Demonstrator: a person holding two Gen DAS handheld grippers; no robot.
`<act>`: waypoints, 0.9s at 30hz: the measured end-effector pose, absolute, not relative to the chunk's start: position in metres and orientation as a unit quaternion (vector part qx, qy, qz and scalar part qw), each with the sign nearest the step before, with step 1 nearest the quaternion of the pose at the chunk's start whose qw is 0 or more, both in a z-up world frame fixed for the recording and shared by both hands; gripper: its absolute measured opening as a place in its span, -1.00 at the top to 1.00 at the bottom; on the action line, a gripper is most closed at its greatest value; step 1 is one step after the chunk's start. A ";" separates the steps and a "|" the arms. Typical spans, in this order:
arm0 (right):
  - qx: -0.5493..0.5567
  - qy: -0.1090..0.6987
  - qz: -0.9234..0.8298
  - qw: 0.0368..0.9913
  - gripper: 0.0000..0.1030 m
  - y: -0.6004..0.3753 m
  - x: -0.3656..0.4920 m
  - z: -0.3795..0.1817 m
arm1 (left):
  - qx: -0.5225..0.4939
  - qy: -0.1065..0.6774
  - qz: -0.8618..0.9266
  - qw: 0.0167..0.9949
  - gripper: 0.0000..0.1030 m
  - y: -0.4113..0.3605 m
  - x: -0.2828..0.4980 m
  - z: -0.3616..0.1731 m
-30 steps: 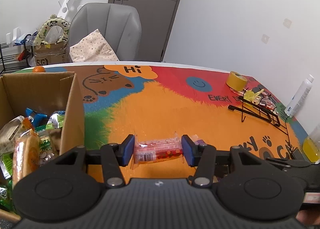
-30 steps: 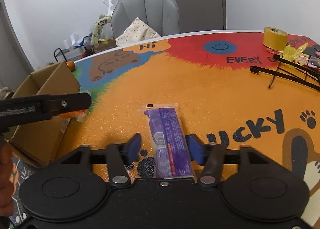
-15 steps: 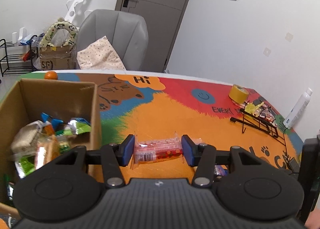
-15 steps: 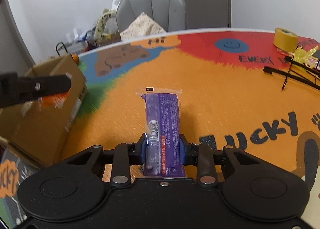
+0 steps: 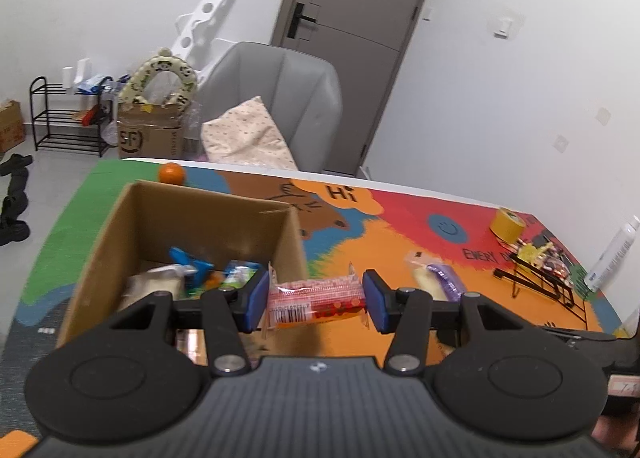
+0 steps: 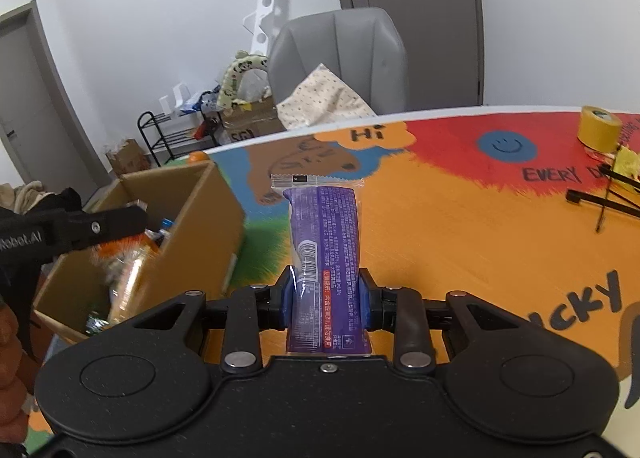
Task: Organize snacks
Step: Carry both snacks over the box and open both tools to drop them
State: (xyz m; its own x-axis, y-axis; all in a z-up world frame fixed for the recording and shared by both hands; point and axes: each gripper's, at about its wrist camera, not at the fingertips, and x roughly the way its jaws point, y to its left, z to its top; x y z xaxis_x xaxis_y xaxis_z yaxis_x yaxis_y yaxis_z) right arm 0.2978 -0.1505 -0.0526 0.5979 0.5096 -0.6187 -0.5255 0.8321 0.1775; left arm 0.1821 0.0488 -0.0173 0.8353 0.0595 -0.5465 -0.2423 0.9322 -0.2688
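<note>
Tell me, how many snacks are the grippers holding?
2: a red snack in the left gripper, a purple snack in the right gripper.

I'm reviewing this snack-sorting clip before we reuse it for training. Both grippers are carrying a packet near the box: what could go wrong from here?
The left gripper holds the red snack packet endwise, by its crinkly ends, right above the cardboard box wall; it may catch the edge or drop outside. The right gripper pinches the purple snack packet at its lower part, so the long free end could snag the box. Both heading for the box, the grippers might collide.
</note>
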 end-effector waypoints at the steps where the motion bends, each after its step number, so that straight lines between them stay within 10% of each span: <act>1: -0.011 0.339 0.291 0.894 0.44 -0.148 0.297 -0.050 | -0.167 0.275 0.084 0.943 0.03 0.053 0.180 -0.017; 18: -0.012 0.312 0.326 0.892 0.44 -0.102 0.282 -0.024 | -0.188 0.273 0.124 0.935 0.00 0.097 0.152 -0.017; 27: -0.016 0.309 0.345 0.886 0.44 -0.072 0.275 -0.020 | -0.211 0.261 0.148 0.930 -0.37 0.120 0.138 -0.012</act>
State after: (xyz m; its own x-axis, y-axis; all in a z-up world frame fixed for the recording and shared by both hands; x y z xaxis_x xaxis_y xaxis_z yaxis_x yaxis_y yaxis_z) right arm 0.2749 -0.0724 -0.0205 0.5706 0.6023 -0.5583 -0.6215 0.7610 0.1858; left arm 0.1382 0.1199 -0.0120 0.8203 0.1647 -0.5477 -0.3849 0.8672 -0.3158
